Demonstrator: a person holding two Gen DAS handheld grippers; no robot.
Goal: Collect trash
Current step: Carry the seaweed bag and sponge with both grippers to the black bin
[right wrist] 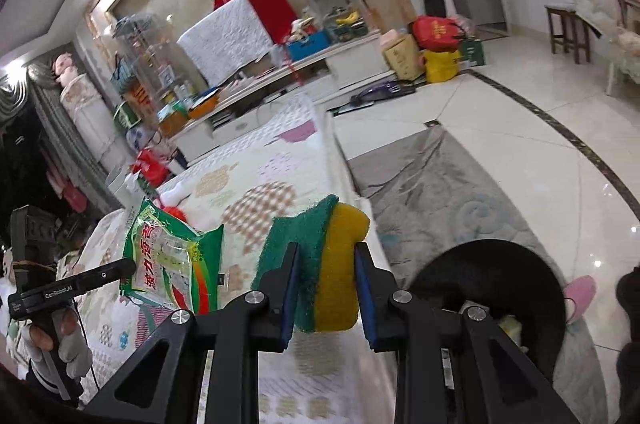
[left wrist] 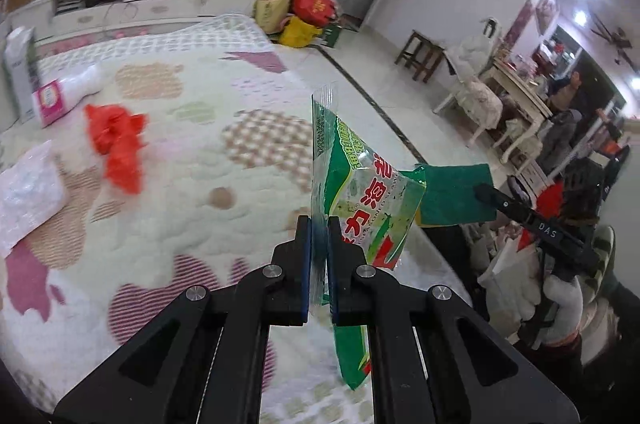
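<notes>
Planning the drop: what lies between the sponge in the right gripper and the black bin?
Nothing in the right wrist view: the sponge is held above the quilt's edge, and only grey rug separates it from the black bin.

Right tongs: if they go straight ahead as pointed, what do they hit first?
Probably the quilted cover: the right tongs, shut on the sponge, aim low across it. Depth is unclear; the bin sits off to the right.

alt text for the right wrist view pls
The right gripper is shut on a yellow and green sponge above a quilted table cover. At left, the left gripper holds a green snack wrapper; a black bin sits lower right.
</notes>
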